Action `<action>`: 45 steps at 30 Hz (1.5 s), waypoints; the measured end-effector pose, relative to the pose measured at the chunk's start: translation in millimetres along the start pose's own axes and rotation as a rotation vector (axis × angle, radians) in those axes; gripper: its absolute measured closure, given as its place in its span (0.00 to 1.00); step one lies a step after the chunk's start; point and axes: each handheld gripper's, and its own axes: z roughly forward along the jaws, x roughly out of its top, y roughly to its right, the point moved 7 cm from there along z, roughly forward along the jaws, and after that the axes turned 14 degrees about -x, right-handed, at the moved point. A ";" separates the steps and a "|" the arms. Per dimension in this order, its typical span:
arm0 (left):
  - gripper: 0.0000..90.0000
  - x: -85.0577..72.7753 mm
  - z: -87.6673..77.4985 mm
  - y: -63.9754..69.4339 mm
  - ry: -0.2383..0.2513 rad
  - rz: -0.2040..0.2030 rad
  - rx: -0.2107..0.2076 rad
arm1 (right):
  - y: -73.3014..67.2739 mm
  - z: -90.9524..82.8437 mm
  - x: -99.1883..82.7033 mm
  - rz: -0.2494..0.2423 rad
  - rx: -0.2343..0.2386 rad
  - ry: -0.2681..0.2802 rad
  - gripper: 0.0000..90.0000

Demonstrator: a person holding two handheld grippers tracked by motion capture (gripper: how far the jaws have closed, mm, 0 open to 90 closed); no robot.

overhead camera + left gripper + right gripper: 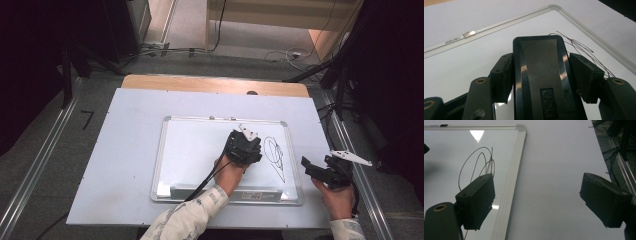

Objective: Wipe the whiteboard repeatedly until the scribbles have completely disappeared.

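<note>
1. Left tongs [248, 136] clamped on a black eraser [541, 75]; both pads press its long sides, one on each flank, seen plainly in the left gripper view.
2. Eraser stands out forward between the pads, its rounded far end past the fingertips, its "deli" label toward the camera.
3. Eraser and left tongs sit over the whiteboard [165, 150], right of the board's middle, closer to its far edge than its near one.
4. Black scribble [275, 155] on the board's right part, just to the right of the left tongs. In the left gripper view the scribble [579, 47] runs from the eraser's far right corner outward toward the board's frame; cannot tell if the eraser touches the board surface.
5. Right tongs [306, 164] open, nothing between the pads; wide gap in the right gripper view, with bare tabletop [554, 182] in it.
6. Right tongs held at the tabletop's right edge, just beyond the whiteboard's right frame [511, 180], well apart from the eraser.
7. Whiteboard lies centred on the white tabletop [125, 150], long side parallel to the near edge.
</note>
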 end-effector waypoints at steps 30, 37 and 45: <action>0.43 2.6 26.7 11.4 -0.040 -0.002 -0.003 | 0.3 0.4 0.0 0.000 0.003 -0.001 0.13; 0.43 2.5 32.3 11.7 -0.053 -0.005 -0.004 | 0.2 0.6 0.1 -0.002 0.005 -0.001 0.13; 0.43 1.7 40.0 12.4 -0.064 -0.008 -0.005 | 0.2 0.8 0.0 -0.003 0.005 -0.002 0.13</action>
